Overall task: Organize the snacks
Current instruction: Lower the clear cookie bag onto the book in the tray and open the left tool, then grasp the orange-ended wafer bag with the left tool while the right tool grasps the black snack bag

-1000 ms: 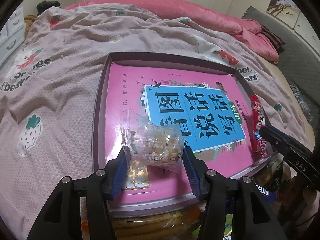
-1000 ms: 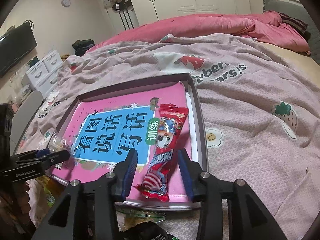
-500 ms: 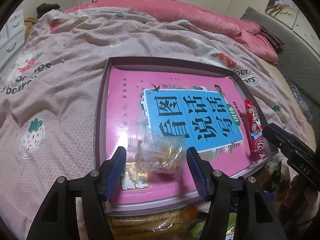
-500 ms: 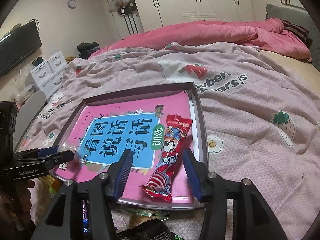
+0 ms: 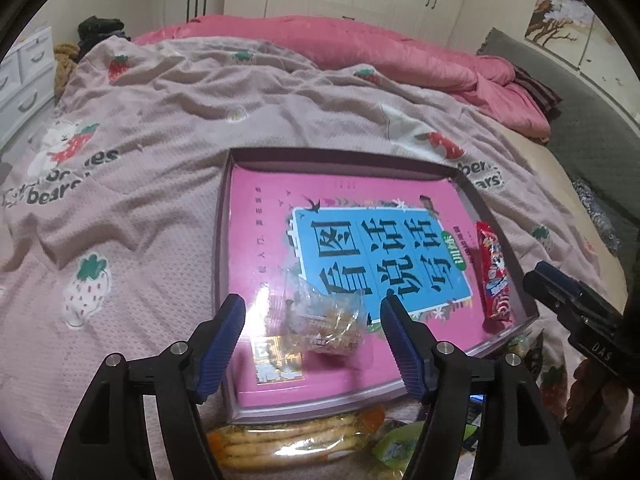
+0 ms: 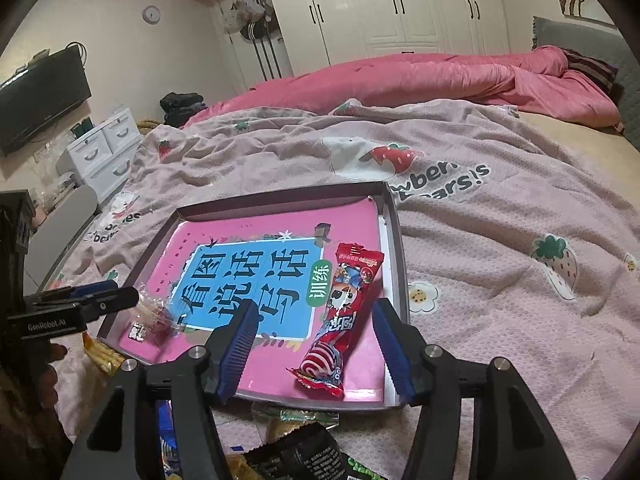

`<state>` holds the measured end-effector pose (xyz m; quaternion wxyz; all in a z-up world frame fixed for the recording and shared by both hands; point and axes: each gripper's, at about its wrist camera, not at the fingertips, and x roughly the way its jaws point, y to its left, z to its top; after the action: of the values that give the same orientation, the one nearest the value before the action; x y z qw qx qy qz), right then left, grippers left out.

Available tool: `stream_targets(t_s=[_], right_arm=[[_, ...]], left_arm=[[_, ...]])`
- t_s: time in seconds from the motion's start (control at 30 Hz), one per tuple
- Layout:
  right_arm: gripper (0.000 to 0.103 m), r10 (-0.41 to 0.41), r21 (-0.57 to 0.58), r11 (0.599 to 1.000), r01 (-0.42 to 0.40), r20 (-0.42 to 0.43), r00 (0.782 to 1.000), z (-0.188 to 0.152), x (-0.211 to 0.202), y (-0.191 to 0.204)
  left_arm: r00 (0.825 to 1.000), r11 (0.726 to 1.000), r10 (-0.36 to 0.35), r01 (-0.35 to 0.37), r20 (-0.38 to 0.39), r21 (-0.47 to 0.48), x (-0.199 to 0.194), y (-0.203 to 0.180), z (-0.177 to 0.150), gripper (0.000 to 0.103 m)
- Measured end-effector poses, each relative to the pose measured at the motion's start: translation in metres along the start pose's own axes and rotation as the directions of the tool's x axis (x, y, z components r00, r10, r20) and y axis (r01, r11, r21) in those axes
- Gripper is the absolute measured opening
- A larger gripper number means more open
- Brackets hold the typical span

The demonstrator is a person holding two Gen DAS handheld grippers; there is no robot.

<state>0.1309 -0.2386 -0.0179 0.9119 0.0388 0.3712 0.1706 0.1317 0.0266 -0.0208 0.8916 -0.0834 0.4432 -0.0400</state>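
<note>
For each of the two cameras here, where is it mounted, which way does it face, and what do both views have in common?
Left wrist: sits on the left tongs, looking down at the clear snack bag between the open blue pads; the right tongs enter at the right edge.
Right wrist: sits on the right tongs, looking down at the red lollipop packet between open pads; the left tongs and some fingers show at left.
Shared: the tray with the pink book, both snacks, the strawberry blanket.
</note>
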Motion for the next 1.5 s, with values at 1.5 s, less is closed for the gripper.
stream_targets(t_s=[1.5], right_arm=[[0.067,-0.077,-0.14,0.987,0.079,0.022,0.997,-0.029,-0.051,0.034]], left_arm=[[0.989,0.996,-0.087,0.087,-0.116,-0.012,-0.022,0.048,-0.04,0.072]])
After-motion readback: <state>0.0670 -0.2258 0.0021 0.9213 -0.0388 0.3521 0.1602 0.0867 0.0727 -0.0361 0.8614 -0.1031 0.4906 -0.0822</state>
